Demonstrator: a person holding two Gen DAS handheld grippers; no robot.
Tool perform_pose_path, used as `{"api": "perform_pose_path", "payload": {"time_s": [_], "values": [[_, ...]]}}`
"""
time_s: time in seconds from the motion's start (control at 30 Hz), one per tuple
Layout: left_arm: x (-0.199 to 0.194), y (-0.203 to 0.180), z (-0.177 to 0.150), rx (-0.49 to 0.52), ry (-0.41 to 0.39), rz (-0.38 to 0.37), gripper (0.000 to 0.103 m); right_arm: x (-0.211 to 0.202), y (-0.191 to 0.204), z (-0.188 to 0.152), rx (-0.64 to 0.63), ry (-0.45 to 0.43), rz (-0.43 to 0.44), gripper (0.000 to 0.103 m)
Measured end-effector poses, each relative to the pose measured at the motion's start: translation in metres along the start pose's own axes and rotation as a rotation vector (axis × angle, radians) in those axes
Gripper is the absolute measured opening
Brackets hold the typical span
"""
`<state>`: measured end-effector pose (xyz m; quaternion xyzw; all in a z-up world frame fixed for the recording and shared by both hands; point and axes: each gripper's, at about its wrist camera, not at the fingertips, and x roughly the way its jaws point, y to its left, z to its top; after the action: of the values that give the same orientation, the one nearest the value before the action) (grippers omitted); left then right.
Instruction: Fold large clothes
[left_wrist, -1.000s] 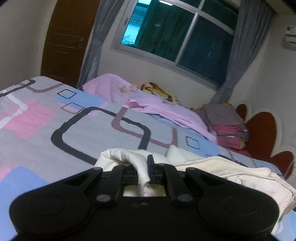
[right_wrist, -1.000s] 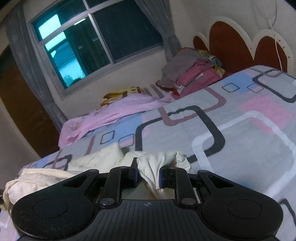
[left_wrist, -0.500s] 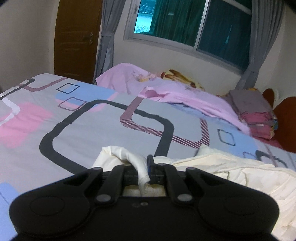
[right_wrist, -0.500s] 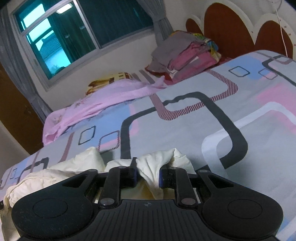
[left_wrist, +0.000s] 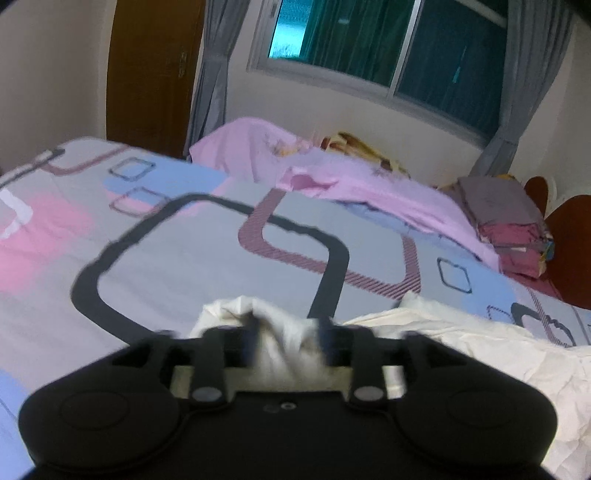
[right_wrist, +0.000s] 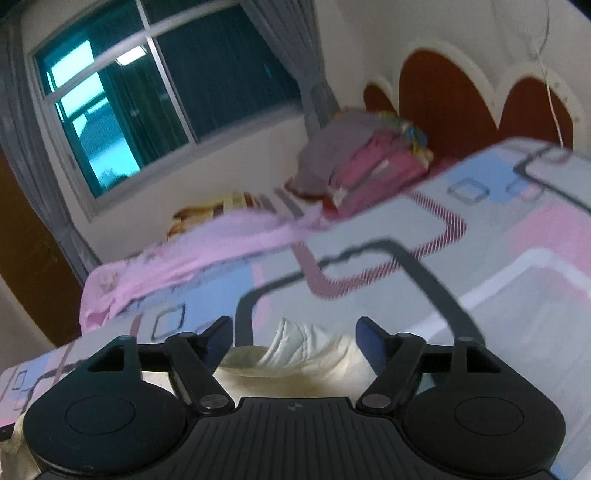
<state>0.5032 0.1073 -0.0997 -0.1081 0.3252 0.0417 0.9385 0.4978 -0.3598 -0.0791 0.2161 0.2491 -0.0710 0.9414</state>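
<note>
A cream-white garment lies bunched on the patterned bed sheet. My left gripper has its jaws parted, blurred by motion, with a fold of the garment lying loose between them. In the right wrist view my right gripper is wide open, and a crumpled fold of the same garment sits between its fingers, not pinched.
A pink cloth lies crumpled along the far edge of the bed. A stack of folded grey and maroon clothes sits by the brown headboard. A window and grey curtains are behind; a wooden door is at the far left.
Both grippers were shut on folds of the cream garment; now both have opened and let it go. The garment has dropped lower between the fingers, and both views have shifted.
</note>
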Motion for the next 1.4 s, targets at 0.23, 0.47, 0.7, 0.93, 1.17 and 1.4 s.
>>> {"api": "perform_pose_path", "payload": {"time_s": [0.23,0.47,0.7,0.93,1.17,1.4], "values": [[-0.033,-0.013,-0.004,0.112,-0.124,0.001,0.085,-0.001,0.031,-0.010,-0.233,-0.053,-0.014,0.073],[0.005,-0.016,-0.042,0.118,0.001,0.076,0.074,0.049,0.029,-0.042,-0.344,0.043,-0.122,0.070],[0.020,-0.006,-0.047,0.052,0.048,0.113,0.076,0.076,0.002,-0.047,-0.251,0.164,-0.180,0.065],[-0.022,-0.028,-0.036,0.127,-0.081,0.058,0.078,0.024,0.058,-0.037,-0.370,0.001,-0.004,0.066],[-0.003,-0.073,-0.038,0.222,-0.109,0.059,0.080,0.045,0.125,-0.074,-0.513,-0.018,0.045,0.066],[0.038,-0.066,-0.057,0.254,-0.101,0.088,0.081,0.093,0.115,-0.111,-0.586,0.017,-0.050,0.066]]}}
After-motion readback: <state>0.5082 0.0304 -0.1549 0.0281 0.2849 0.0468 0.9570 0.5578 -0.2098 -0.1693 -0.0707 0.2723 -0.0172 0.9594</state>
